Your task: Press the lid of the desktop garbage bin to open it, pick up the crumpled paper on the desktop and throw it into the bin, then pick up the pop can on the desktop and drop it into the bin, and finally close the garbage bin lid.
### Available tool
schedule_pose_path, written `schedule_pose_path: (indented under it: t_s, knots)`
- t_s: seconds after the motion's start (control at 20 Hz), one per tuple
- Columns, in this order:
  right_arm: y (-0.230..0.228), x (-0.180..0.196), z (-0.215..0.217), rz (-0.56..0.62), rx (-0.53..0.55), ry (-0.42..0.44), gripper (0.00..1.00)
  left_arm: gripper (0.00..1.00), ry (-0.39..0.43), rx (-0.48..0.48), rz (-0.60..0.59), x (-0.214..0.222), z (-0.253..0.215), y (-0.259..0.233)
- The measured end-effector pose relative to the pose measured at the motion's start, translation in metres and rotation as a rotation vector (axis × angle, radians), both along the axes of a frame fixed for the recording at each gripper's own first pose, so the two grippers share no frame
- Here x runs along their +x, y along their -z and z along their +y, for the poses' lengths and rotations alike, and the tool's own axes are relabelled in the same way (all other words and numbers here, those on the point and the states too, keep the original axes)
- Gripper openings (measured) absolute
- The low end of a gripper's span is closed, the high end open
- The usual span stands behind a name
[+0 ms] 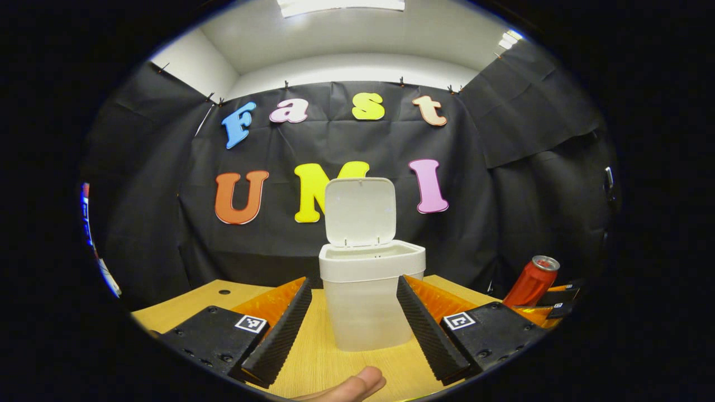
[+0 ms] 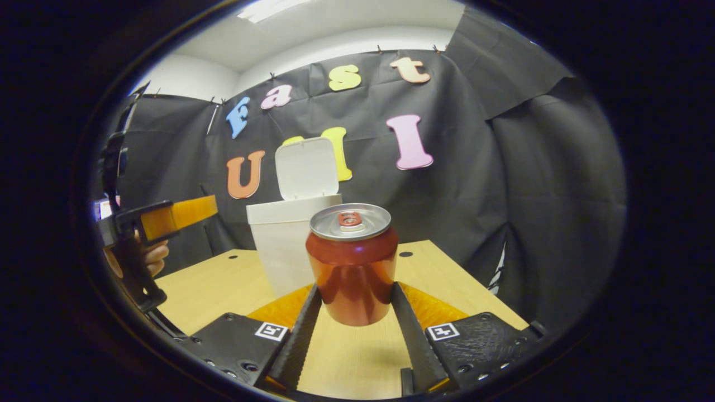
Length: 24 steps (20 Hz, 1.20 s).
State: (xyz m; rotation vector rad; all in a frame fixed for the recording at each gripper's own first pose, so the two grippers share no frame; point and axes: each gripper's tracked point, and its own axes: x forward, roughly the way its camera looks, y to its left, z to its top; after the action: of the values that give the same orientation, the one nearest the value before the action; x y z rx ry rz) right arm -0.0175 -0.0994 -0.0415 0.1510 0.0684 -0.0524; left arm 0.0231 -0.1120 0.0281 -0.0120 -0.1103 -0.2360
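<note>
red pop can [image 2: 352, 262] in right gripper [image 2: 353, 318], one open bin [image 2: 290, 245]

surface: light wooden table [image 1: 184, 304], small dark holes in the top
standing on it: white bin [image 1: 368, 290], lid raised upright
table edge: meets the black cloth wall

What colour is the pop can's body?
Red metal pop can with a silver top; clearest in the right gripper view.
</note>
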Motion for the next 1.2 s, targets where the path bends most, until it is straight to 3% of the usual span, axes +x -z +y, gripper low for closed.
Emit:
schedule_pose_path:
  t_s: [0.35, 0.55, 0.95, 1.2]
  knots:
    - [-0.046, 0.011, 0.032, -0.044, -0.113, 0.006, 0.76, 0.99, -0.050, -0.047, 0.021, -0.005, 0.054, 0.019]
    - [-0.098, 0.022, 0.050, -0.097, -0.135, 0.003, 0.76, 0.99, -0.073, -0.058, 0.028, -0.001, 0.075, 0.020]
    - [-0.211, 0.048, 0.092, -0.159, -0.145, -0.052, 0.75, 0.98, -0.061, -0.060, 0.053, 0.000, 0.084, 0.023]
    - [-0.251, 0.081, 0.117, -0.142, -0.166, -0.055, 0.75, 0.98, -0.046, -0.104, 0.056, -0.001, 0.092, 0.018]
